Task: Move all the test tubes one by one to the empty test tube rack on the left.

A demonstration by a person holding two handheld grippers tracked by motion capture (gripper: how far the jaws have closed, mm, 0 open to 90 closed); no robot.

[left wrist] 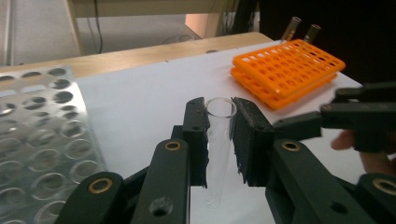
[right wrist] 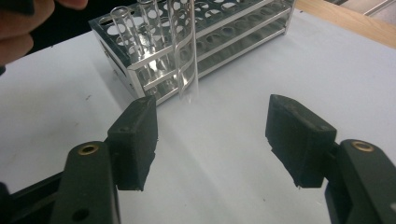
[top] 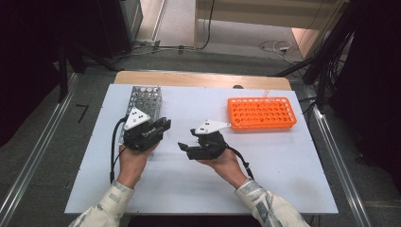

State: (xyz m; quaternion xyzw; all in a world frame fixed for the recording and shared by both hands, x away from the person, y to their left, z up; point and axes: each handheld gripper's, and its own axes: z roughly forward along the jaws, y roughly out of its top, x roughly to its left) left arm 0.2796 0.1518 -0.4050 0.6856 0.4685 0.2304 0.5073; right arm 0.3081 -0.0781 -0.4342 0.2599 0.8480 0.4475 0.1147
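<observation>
Centrally, the clear test tube (left wrist: pixel 219 140) sits pinched between the fingers of your left gripper (left wrist: pixel 219 140), raised above the white bench (top: pixel 283 156) beside the metal rack (top: pixel 144 101). Your right gripper (right wrist: pixel 212 140) faces it with fingers spread, nothing between them. Farther right lies the orange rack (top: pixel 261 113).

Grey floor (top: pixel 52 137), dark surroundings

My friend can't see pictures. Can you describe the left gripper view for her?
The left gripper is shut on a clear glass tube, open end up. Behind it on the white table sit an orange rack and, at the left, a metal rack.
</observation>
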